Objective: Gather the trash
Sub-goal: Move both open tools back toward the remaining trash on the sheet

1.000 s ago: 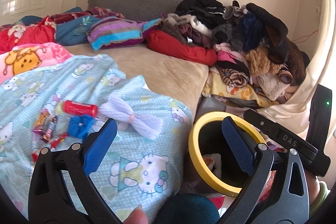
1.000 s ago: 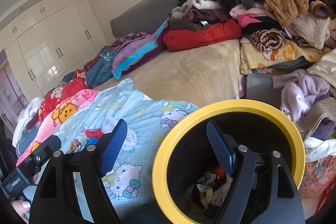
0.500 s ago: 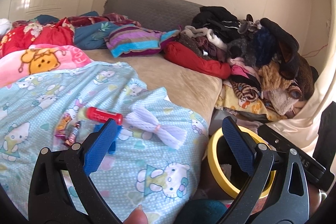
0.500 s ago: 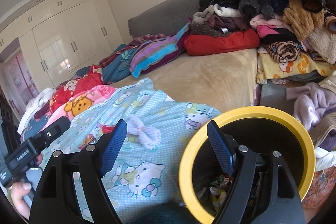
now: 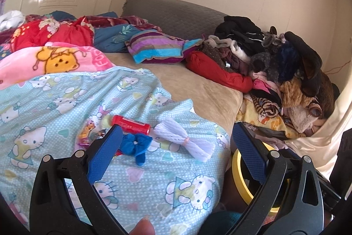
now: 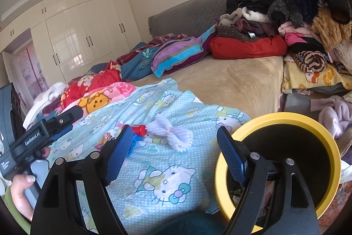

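Trash lies on a light-blue Hello Kitty blanket (image 5: 66,102): a red tube (image 5: 129,124), a crumpled blue scrap (image 5: 135,144), a white foam net sleeve (image 5: 184,140) and candy wrappers (image 5: 88,133). My left gripper (image 5: 176,160) is open and empty, just short of the blue scrap. A yellow-rimmed black bin (image 6: 286,160) stands beside the bed with some trash in it; it also shows in the left wrist view (image 5: 238,177). My right gripper (image 6: 176,158) is open and empty, its right finger over the bin's rim. The net sleeve (image 6: 170,132) and red tube (image 6: 138,128) lie ahead of it.
A heap of clothes and plush (image 5: 286,72) fills the right side of the bed. A striped pillow (image 5: 158,47), red bundle (image 5: 220,74) and pink blanket (image 5: 50,63) lie further back. White wardrobes (image 6: 83,36) stand behind. The left gripper's body (image 6: 33,140) shows at left.
Both grippers have swung left, away from the bin and toward the trash on the blanket. The bin has slid to the right edge of both views. Both stay open.
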`<state>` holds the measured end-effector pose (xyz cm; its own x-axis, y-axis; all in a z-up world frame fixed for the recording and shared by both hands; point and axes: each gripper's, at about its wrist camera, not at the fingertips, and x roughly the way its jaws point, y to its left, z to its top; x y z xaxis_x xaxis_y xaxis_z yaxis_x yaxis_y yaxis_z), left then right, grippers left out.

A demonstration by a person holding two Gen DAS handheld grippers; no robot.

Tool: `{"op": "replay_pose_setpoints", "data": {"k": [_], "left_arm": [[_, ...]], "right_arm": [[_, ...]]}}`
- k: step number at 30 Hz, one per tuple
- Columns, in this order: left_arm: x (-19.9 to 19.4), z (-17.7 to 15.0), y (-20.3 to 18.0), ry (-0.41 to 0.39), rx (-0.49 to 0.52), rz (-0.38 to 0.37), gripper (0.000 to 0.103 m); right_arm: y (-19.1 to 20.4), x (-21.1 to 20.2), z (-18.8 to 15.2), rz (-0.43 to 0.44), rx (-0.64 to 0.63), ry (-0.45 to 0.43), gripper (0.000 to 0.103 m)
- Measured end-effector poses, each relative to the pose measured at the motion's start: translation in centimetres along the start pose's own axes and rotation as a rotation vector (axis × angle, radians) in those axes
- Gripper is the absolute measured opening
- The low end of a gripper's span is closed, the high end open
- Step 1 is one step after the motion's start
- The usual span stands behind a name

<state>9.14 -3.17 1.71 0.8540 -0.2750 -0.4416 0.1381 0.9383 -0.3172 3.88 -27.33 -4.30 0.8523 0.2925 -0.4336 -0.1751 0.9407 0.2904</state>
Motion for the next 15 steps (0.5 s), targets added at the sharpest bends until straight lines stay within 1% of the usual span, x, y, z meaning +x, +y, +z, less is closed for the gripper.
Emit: {"op": "replay_pose_setpoints", "data": {"k": [6, 9, 15], "left_arm": [[-0.1, -0.1, 2.1, 0.007, -0.039, 0.033, 0.092], [0.1, -0.2, 3.5, 0.021, -0.055, 0.063, 0.092], [0.6, -0.9, 7.2, 0.062, -0.122, 0.134, 0.092]], "right_arm": [[2.0, 1.1, -0.6, 0.030, -0.033, 0.028, 0.076], [3.0, 1.9, -0.9, 0.041, -0.055, 0.047, 0.076], [4.8, 4.0, -1.8, 0.071, -0.086, 0.098, 0.076]]}}
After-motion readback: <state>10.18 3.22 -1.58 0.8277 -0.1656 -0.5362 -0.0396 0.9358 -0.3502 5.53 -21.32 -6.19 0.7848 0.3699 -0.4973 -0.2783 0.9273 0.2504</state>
